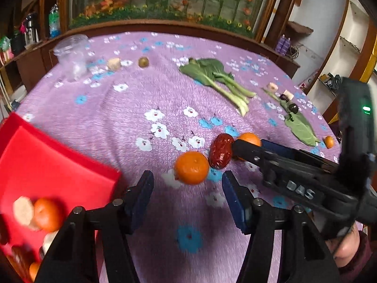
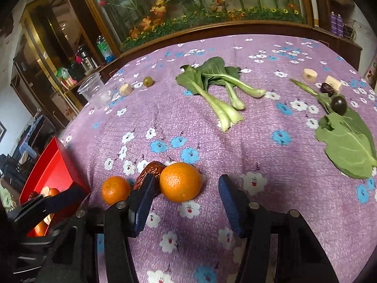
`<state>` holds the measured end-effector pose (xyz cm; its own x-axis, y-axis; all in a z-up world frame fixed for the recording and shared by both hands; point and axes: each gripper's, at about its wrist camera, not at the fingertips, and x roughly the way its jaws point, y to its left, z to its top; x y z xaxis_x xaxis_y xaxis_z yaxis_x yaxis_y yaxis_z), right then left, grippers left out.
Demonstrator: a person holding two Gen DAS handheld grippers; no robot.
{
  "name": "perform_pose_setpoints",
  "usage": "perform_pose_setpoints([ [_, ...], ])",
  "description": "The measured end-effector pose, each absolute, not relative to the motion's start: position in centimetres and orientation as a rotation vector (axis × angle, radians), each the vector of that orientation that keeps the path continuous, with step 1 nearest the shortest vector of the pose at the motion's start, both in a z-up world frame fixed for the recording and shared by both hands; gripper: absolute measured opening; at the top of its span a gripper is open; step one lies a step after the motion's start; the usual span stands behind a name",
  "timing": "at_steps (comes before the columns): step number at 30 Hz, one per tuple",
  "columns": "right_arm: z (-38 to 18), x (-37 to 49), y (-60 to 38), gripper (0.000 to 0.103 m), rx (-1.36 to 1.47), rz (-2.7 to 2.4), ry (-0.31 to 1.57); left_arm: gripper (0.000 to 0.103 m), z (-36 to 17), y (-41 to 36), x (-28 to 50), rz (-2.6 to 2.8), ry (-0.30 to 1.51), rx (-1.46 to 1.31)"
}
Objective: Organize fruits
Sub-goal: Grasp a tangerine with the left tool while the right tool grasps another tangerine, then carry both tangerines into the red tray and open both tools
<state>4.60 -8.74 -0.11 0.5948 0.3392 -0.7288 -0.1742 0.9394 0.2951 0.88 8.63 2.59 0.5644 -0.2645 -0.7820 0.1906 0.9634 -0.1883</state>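
While both grippers hang over the purple flowered cloth (image 2: 271,155), best to take one fruit each. Left gripper (image 1: 187,186): jaws apart, nothing gripped, near tangerine (image 1: 192,168) just ahead of the tips. Right gripper (image 2: 186,193): jaws apart, second tangerine (image 2: 180,181) between the pads, not clearly pinched. Red date (image 1: 221,151) touching both tangerines, so worth nudging clear first. Close gently, lift straight, carry to the red tray (image 1: 47,155) at left, already holding fruit. Readable: "DAS" on the right gripper's body.

Two oranges (image 2: 180,181) flanking red date (image 2: 150,169)
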Motion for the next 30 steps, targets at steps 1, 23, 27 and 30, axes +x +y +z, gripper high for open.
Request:
perform_pose_setpoints([
  [1, -0.1, 4.7, -8.7, 0.06, 0.198, 0.304, 0.882, 0.059, 2.2, 8.6, 1.4, -0.274, 0.944, -0.09],
  [23, -0.4, 4.6, -8.7, 0.039, 0.23, 0.361, 0.895, 0.031, 1.0, 6.9, 2.5, -0.29, 0.92, -0.009],
  [27, -0.3, 4.3, -9.0, 0.039, 0.24, 0.356, 0.892, 0.031, 1.6, 7.8, 1.9, -0.275, 0.919, -0.068],
  [30, -0.1, 4.0, -9.2, 0.039, 0.24, 0.349, 0.881, 0.031, 2.4, 8.3, 0.9, -0.271, 0.906, -0.104],
])
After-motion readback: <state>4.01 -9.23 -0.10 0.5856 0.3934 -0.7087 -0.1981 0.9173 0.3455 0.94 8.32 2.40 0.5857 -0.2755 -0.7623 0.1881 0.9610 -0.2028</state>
